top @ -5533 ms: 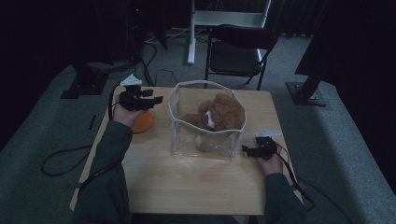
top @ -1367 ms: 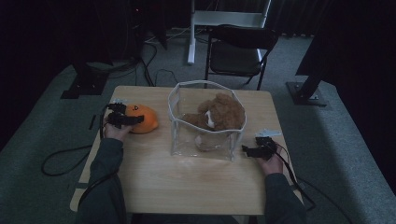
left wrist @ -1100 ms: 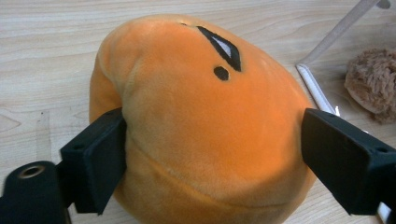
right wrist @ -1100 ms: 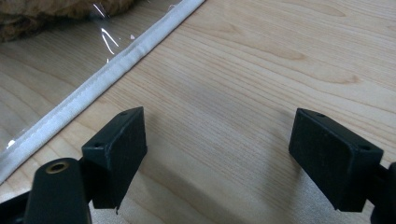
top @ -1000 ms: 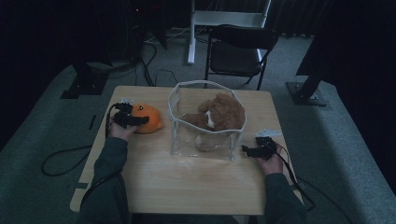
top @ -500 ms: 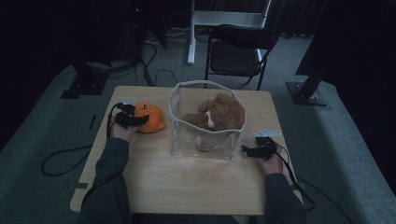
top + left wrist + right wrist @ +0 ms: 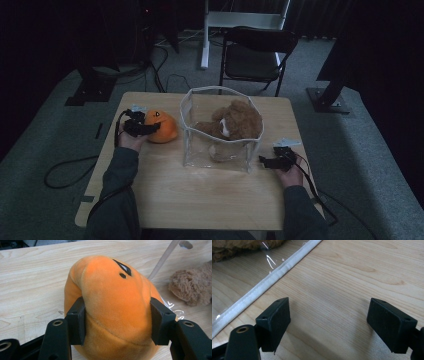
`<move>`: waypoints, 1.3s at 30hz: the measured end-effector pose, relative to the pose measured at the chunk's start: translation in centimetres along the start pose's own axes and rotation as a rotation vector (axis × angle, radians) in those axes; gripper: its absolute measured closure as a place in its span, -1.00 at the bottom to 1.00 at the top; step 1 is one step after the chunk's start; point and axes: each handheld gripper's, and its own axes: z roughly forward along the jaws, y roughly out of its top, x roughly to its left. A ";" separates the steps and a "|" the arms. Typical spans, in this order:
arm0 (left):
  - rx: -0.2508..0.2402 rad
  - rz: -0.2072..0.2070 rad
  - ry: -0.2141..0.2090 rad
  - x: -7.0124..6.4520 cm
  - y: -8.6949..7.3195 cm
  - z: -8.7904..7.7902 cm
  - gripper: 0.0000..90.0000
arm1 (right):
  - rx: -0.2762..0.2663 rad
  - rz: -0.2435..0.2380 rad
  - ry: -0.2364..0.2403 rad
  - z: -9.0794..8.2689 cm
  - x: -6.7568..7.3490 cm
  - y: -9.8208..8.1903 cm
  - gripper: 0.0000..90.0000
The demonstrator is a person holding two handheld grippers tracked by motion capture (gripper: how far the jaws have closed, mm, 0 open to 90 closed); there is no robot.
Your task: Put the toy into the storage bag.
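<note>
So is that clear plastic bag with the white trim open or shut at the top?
Open: the clear plastic bag's white-trimmed rim gapes wide, with the brown teddy bear sitting inside.

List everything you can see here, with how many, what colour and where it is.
Orange plush toy: one, orange with black eye marks, left part of the table, clamped between the left gripper's pads.
Clear plastic bag with white trim: one, transparent, upright at the table's middle.
Brown teddy bear: one, brown, inside the bag.
Wooden table: one, light wood, centre.
Folding chair: one, black, beyond the table.
White desk frame: one, white, behind the chair.
Cables: several, black, on the grey carpet.
Left gripper: one, black, its jaws have just closed on the plush.
Right gripper: one, black, open, resting right of the bag.
</note>
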 end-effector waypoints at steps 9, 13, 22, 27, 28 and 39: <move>-0.037 0.010 -0.009 -0.5 0.9 -0.9 -0.06 | 0.000 0.000 0.000 0.0 0.0 0.0 -0.60; -0.051 0.017 -0.012 -0.7 1.3 -1.3 -0.06 | 0.000 0.000 0.001 0.0 0.0 0.0 -0.60; -0.073 0.026 -0.010 -1.0 2.1 -2.0 -0.06 | 0.000 0.000 0.000 0.0 0.0 0.0 -0.60; -0.085 0.037 -0.006 -1.1 2.6 -2.5 -0.06 | 0.000 0.000 0.001 0.0 0.0 0.0 -0.60; -0.091 0.036 -0.004 -1.2 2.7 -2.6 -0.06 | 0.000 0.000 0.000 0.0 0.0 0.0 -0.60; -0.125 0.059 -0.001 -1.6 3.9 -3.9 -0.06 | 0.000 0.000 0.001 0.0 0.0 0.0 -0.60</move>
